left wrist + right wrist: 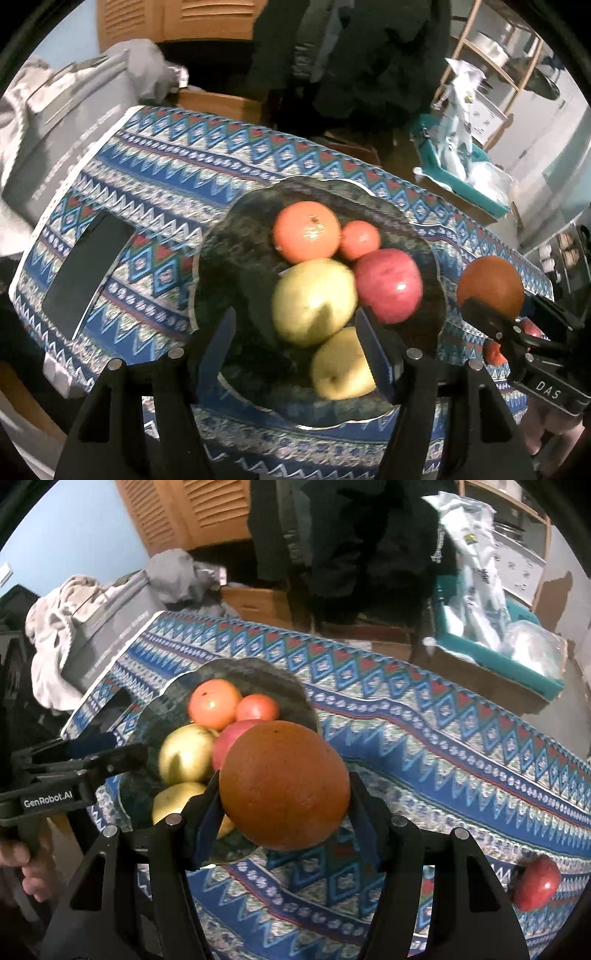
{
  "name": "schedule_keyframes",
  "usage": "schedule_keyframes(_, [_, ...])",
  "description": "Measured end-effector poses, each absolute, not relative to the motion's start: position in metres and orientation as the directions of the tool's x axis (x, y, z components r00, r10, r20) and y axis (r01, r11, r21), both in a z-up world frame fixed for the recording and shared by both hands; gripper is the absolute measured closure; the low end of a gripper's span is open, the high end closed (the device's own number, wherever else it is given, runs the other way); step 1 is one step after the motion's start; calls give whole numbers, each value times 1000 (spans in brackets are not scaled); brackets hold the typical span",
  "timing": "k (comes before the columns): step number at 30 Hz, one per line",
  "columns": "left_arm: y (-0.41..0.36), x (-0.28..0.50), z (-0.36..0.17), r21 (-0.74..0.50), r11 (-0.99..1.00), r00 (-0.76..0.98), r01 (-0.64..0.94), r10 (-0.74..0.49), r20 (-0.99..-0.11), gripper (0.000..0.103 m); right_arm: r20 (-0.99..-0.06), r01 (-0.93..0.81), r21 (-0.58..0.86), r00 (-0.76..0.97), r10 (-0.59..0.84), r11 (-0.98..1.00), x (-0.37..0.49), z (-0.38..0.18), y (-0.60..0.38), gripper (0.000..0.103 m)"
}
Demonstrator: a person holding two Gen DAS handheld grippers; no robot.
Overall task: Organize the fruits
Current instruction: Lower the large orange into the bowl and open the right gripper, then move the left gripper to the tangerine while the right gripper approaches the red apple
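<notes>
Black phone [86,273] flat on the patterned surface [155,173], dark bowl [221,258] holding five fruits, left tool [295,354] half open and empty above it, its fingers pointing steeply down, right tool [284,805] clamping a round orange [284,784] just beside the bowl, red apple [537,884] on the cloth far right.

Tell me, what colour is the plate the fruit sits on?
Dark mottled green plate, clearest from the left wrist view.

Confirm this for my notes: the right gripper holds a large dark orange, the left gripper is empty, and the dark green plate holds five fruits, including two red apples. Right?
Nearly. The dark green plate holds five fruits, but only one is a red apple; the left wrist view shows it. The right gripper does hold the large dark orange, and the left gripper is empty.
</notes>
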State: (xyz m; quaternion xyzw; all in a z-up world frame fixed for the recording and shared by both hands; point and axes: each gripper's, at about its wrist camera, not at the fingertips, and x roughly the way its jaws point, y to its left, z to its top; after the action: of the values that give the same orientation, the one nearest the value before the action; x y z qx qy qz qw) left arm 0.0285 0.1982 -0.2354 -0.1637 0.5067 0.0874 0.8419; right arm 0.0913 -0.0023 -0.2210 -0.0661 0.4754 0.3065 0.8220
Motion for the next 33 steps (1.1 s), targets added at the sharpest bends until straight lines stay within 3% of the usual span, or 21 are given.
schedule_keyframes(18, [235,6,-230,-202,900,488,-385,13,-873,34,-850,-657,189,263,457,730,75,-229,68,39])
schedule_keyframes(24, [239,5,-229,-210,896,492,-392,11,-870,34,-842,-666,187,270,467,722,73,-227,73,34])
schedule_keyframes(33, [231,5,-222,-202,907,505,-370,14,-863,34,-829,-638,197,296,474,744,78,-218,60,34])
